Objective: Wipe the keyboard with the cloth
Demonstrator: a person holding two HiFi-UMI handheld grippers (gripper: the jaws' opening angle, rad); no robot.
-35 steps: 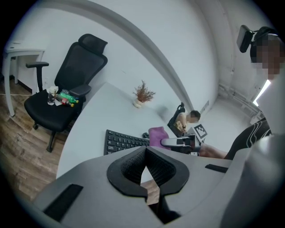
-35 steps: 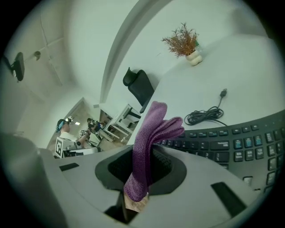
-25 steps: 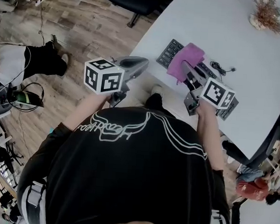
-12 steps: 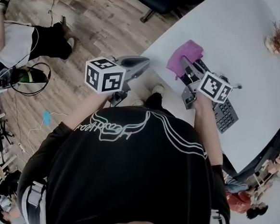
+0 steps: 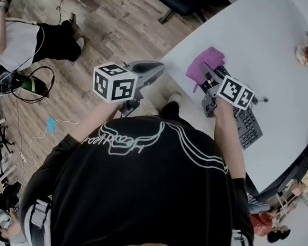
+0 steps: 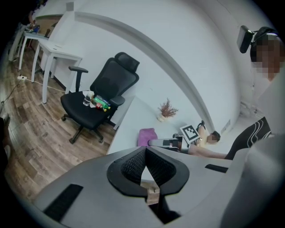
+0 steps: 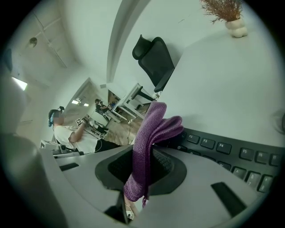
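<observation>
Right claw is gripping the cloth in the head view, holding it over the near end of the keyboard. The keyboard's long axis is running from that claw back along the tabletop edge, under the wrist and toward the person's right side. Left claw is hanging off the tabletop's edge, well apart from the keyboard, so the right one is the nearer by far.

Left claw, in the left gripper view, is pinching shut on nothing. The cloth is lying ahead of it and slightly right.

Right claw, in the right gripper view, is clamping the cloth between its pads, the free end folding forward and seemingly resting on the keyboard's corner. The keyboard is stretching away just ahead and to the claw's right, so a wiping pass would likely be sweeping rightward along the key rows.
</observation>
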